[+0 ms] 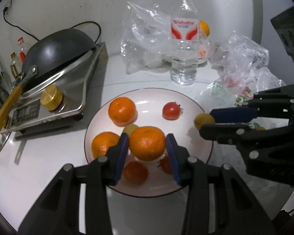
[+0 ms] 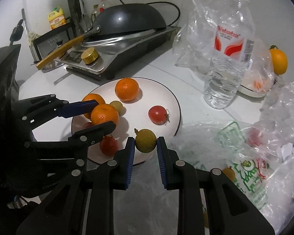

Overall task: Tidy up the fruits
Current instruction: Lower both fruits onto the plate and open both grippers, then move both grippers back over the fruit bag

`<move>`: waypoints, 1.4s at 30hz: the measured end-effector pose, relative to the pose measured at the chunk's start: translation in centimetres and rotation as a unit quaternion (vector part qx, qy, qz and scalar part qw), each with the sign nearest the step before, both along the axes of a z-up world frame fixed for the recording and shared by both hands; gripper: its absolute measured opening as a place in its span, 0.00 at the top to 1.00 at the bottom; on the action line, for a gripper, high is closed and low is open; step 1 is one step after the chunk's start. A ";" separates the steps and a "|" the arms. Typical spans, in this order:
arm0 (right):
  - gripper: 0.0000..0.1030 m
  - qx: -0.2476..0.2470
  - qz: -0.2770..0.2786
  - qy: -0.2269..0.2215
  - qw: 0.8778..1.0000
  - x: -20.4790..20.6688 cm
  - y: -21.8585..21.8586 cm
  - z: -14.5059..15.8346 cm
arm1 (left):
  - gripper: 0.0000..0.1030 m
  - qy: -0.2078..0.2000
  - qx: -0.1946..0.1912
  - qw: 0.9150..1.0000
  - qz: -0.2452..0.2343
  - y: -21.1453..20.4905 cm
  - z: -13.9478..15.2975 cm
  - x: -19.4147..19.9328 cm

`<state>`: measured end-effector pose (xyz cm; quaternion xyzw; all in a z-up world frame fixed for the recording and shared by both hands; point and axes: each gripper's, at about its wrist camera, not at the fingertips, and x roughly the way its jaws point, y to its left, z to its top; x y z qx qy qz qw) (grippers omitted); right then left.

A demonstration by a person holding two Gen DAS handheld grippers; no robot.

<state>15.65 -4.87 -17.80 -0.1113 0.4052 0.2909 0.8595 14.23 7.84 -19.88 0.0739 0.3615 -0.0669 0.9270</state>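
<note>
Fruits are mostly gathered on the plate (image 2: 177,105), while the left gripper (image 1: 147,144) fingers hold a round tangerine (image 1: 147,143) above it, the right gripper (image 2: 145,144) fingers pinch a small yellow fruit (image 2: 145,143), stem up, at the rim, and one orange (image 2: 278,58) waits behind the bottle (image 2: 228,58)

The left tongs (image 1: 147,144) reach forward and slightly downward, blue-padded fingers (image 1: 122,152) pressed against either side of an orange fruit, which is held between them. The right tongs (image 2: 145,144) come in from the right side, at roughly a right angle to the left pair, their blue pads (image 2: 130,156) closed on a small yellowish round fruit. The two pairs sit near each other without touching.
</note>
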 end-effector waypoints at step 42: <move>0.76 0.021 -0.083 -0.043 0.995 -5.9 -10.2 3.2 | 0.49 -0.033 -0.002 0.999 -0.036 -6.6 3.6 -6.0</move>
